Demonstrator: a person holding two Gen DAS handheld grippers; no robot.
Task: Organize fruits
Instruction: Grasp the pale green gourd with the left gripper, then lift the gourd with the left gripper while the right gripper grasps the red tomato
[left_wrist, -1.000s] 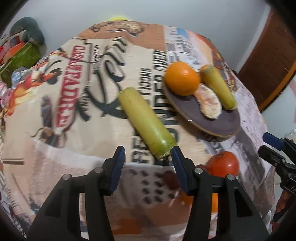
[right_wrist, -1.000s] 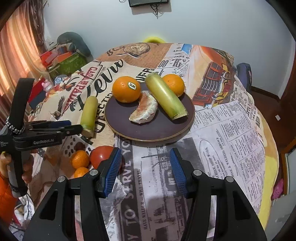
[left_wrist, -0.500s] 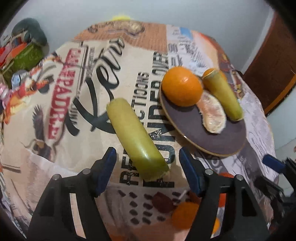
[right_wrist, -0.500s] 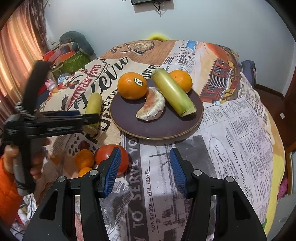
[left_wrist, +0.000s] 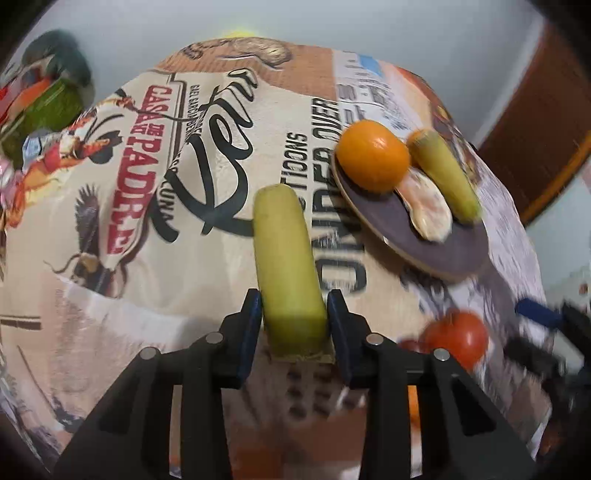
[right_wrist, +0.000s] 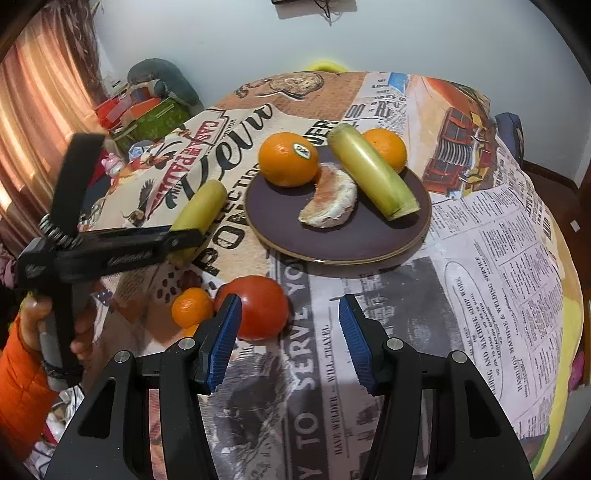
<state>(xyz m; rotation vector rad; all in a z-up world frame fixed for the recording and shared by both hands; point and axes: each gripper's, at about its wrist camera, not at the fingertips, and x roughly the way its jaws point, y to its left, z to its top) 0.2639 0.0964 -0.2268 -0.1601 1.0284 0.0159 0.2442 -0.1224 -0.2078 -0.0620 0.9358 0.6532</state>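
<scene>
Broadly, a round table under a printed tablecloth (right_wrist: 498, 266) fills both views, with a dark plate (right_wrist: 280, 229) near its middle carrying two oranges, a peeled citrus segment and one green stalk piece. Left of the plate, apart from its rim, lies the loose green stalk (left_wrist: 286, 254), the piece in hand. Its long axis runs straight away from the left gripper (left_wrist: 293, 325), which straddles its near cut end: the jaws are closing, one blue pad at each flank, touching or nearly so. From the right wrist view that stalk (right_wrist: 201, 208) points diagonally toward the plate's left edge, so a short carry rightward probably seats it beside its twin. The right gripper (right_wrist: 290, 339) hangs open and empty over bare cloth, with the tomato (right_wrist: 260, 306) just at its left pad and a small mandarin (right_wrist: 192, 306) beyond.
</scene>
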